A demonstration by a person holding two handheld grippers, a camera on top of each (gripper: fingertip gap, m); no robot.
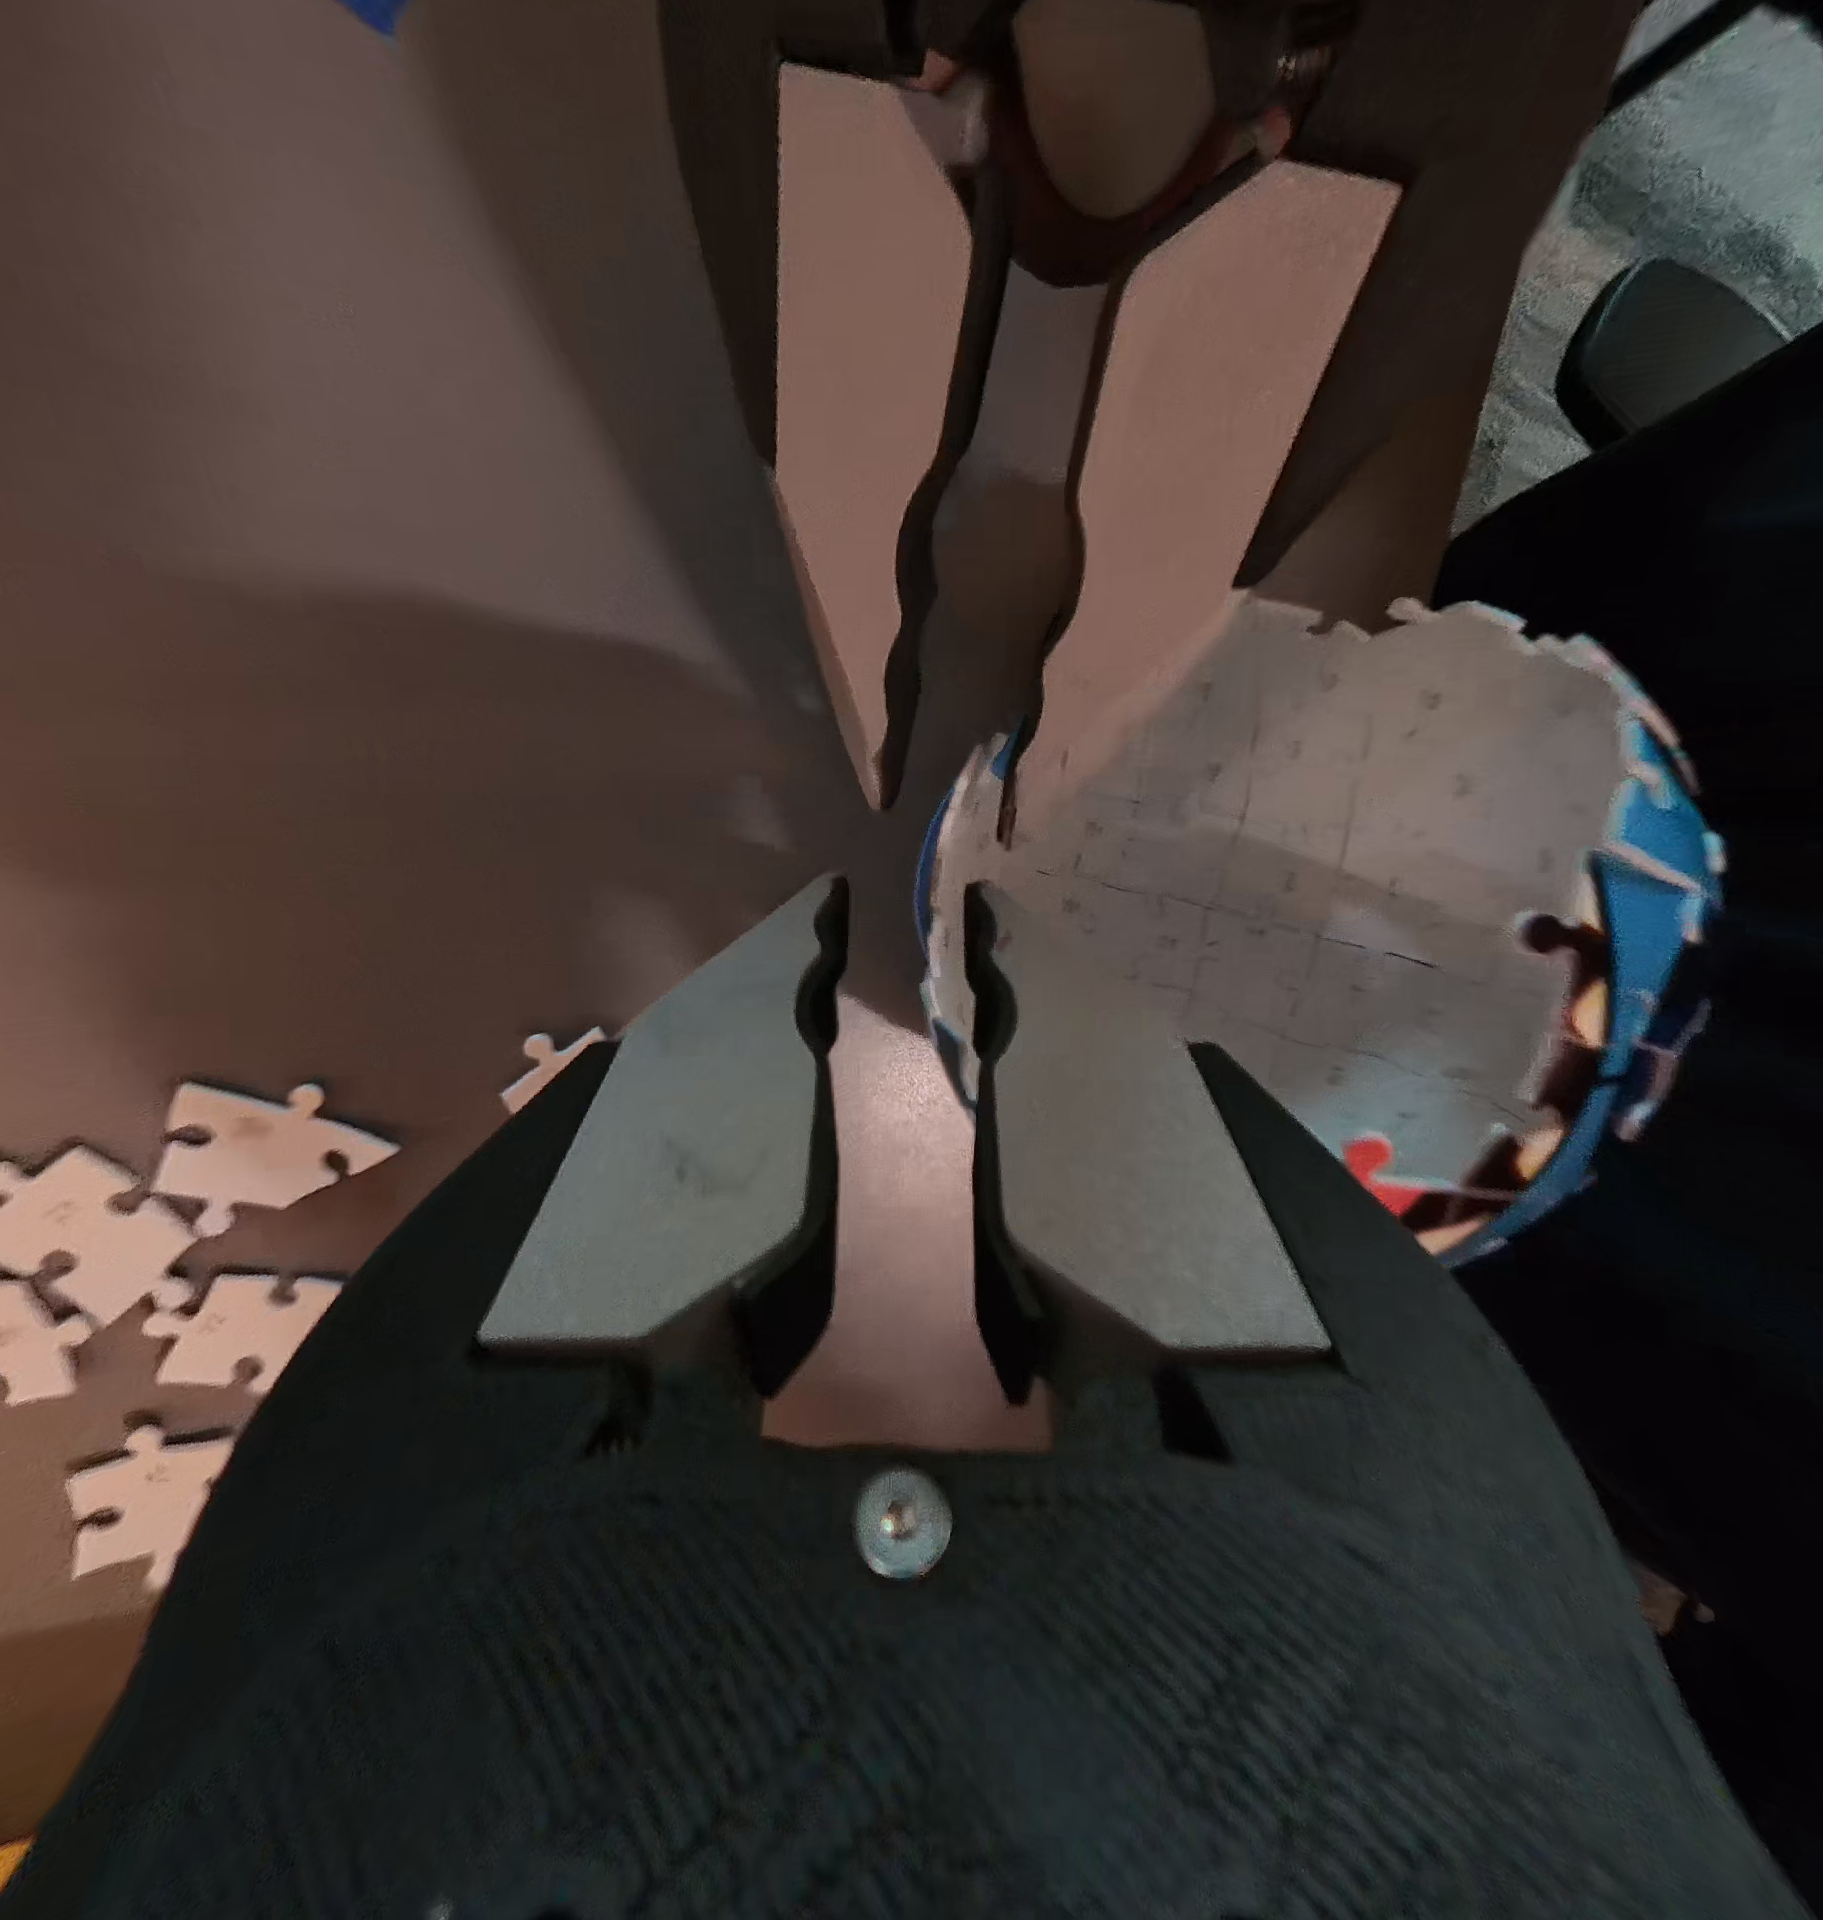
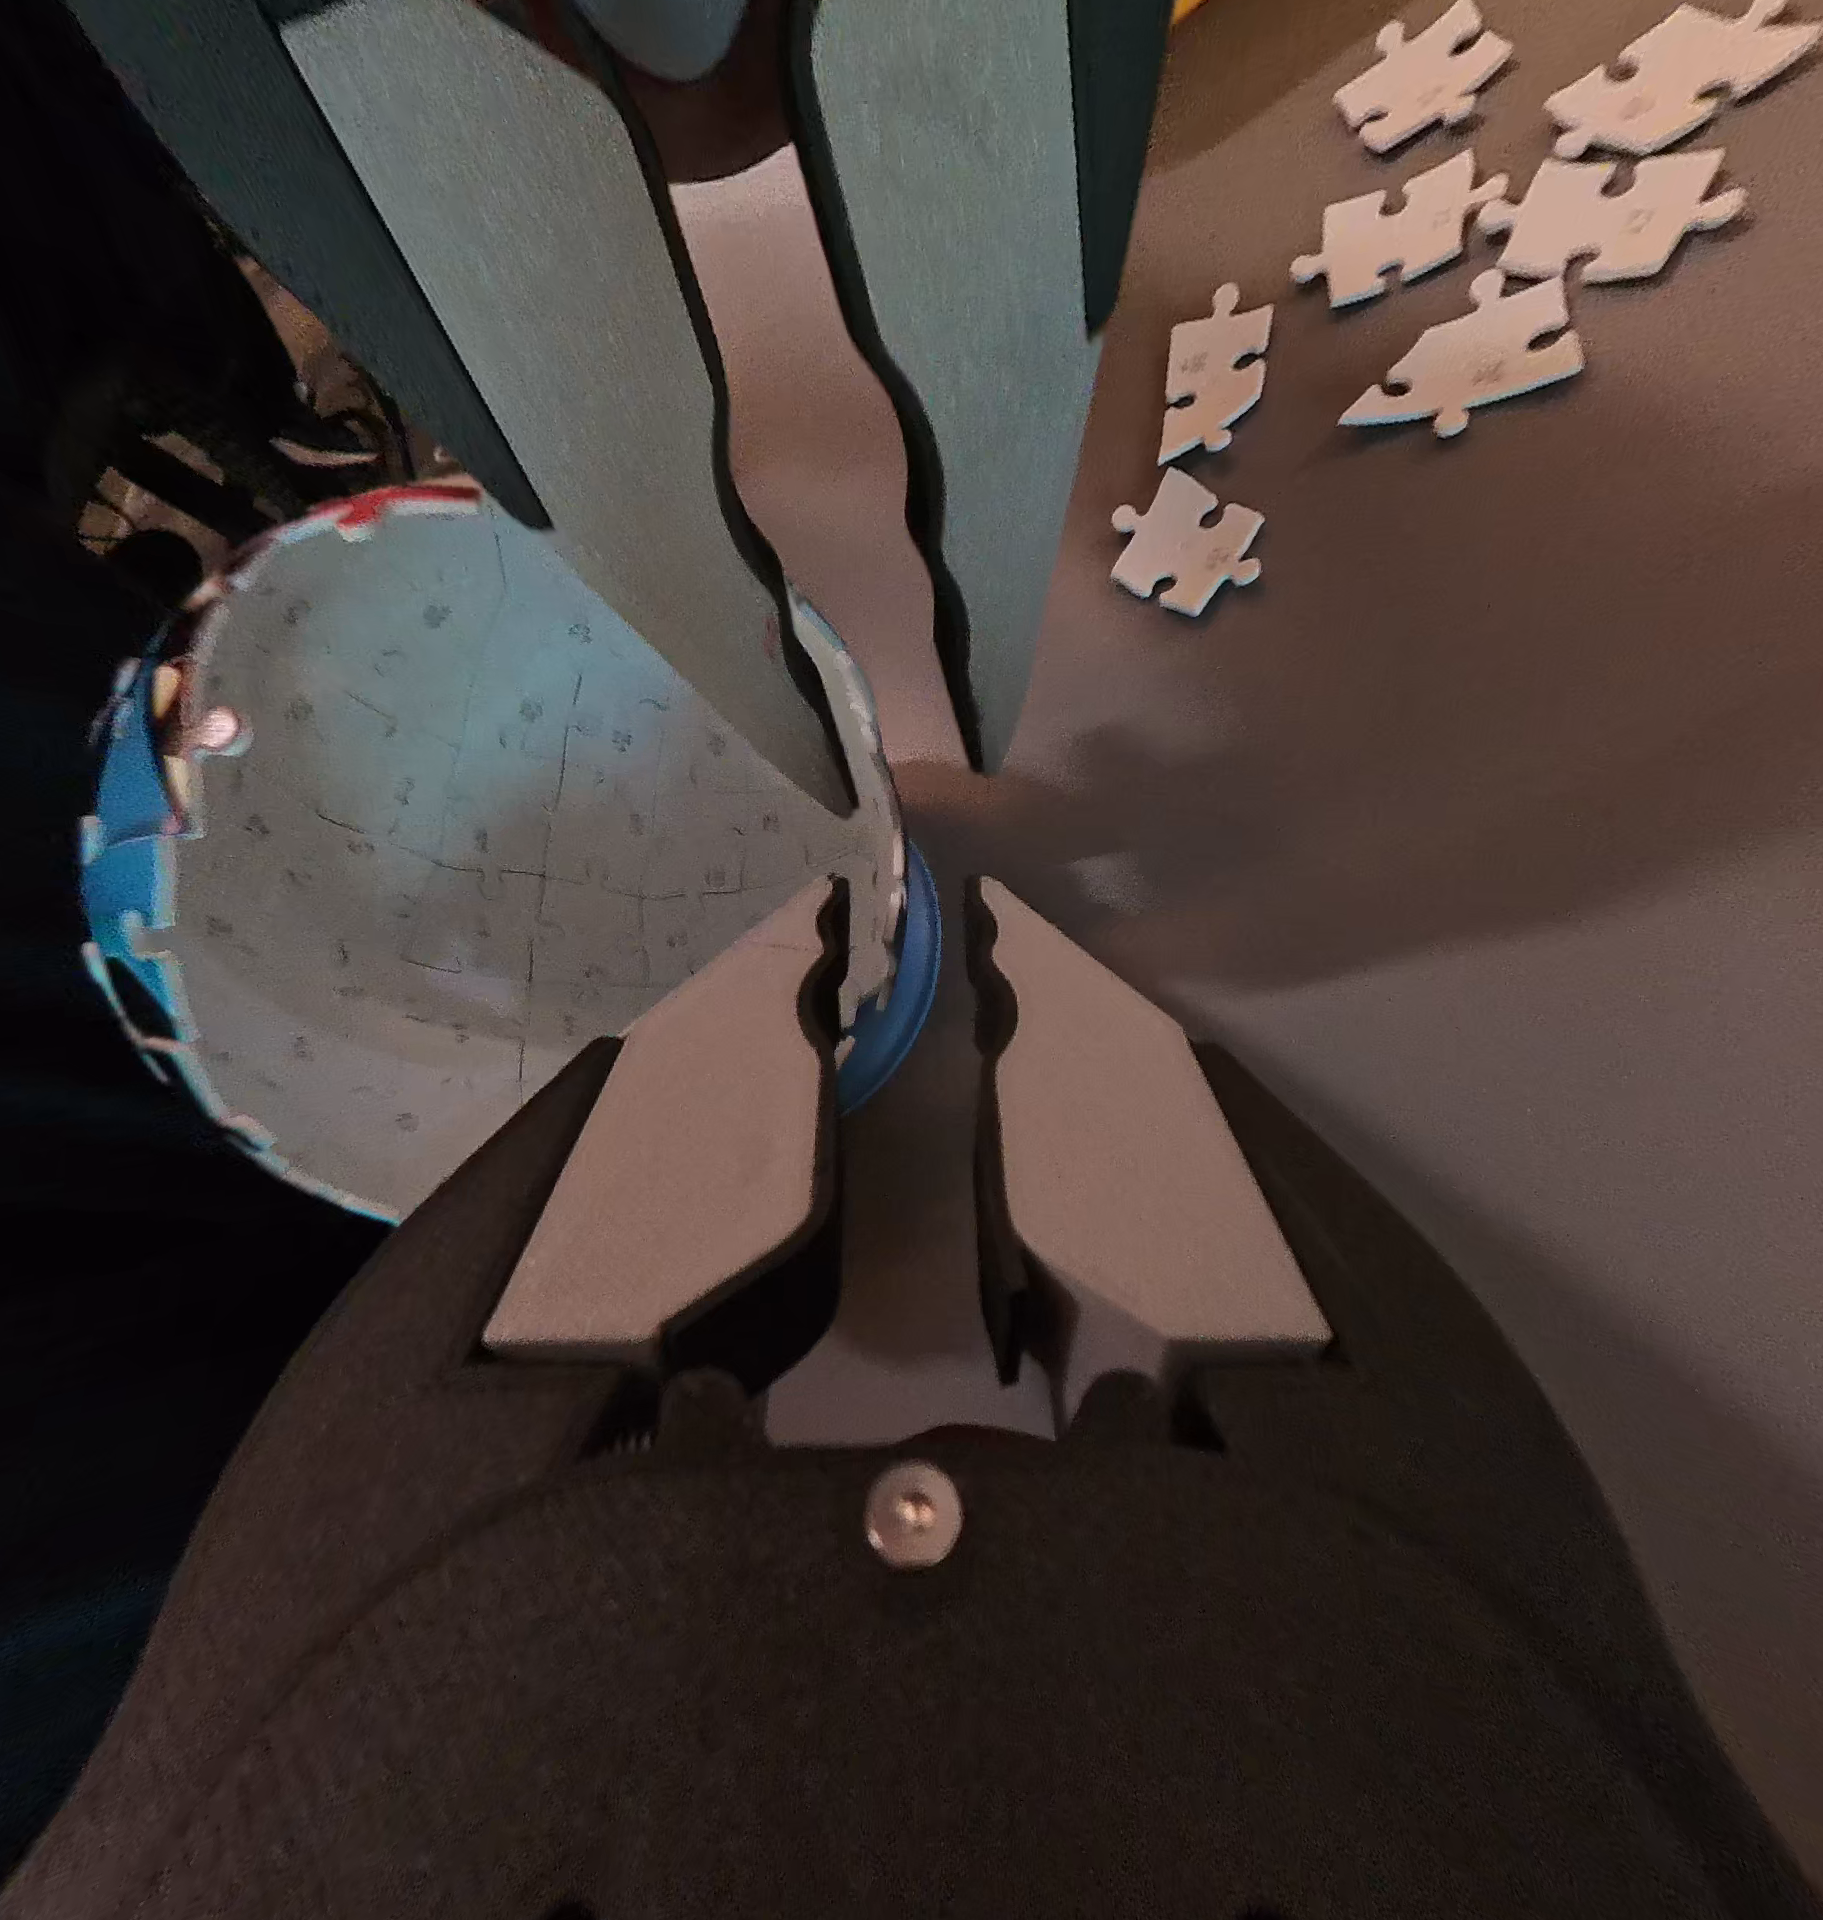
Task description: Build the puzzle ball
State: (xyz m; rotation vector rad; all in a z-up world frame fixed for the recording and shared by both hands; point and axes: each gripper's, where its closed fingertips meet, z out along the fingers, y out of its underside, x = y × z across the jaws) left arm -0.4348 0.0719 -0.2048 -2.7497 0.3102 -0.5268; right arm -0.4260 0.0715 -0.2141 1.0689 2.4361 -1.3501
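Near the edge of the counter [image 1: 263,520]: the puzzle ball [image 1: 1250,883], so far only a half shell, white inside and blue outside, with a toothed rim and the open side toward both cameras. Cannot tell whether resting on the counter or lifted a little. Further along the counter, well apart from the shell: loose pieces [image 2: 1509,208], white backs up.

Left claw [image 1: 905,904]: fingers apart, astride the rim, one finger inside the shell and one outside, not clamped as far as can be seen. Right claw [image 2: 907,894]: coming from the opposite direction, fingers also apart, astride the same stretch of rim, tips almost against the tips of the other claw. No loose piece in either claw.

Probably a step of steadying the shell before fetching the next piece. To do it well:

- Close on the wall slowly and only lightly, so as not to pop the thin interlocked pieces out.
- Avoid twisting or pulling the two claws against each other.
- Hold with one claw only and free the other for the loose pieces.
- Take a piece by its flat body, not by a tab.
- Press tab into notch along the curve, not straight down.
- Watch for rolling of the round bottom.
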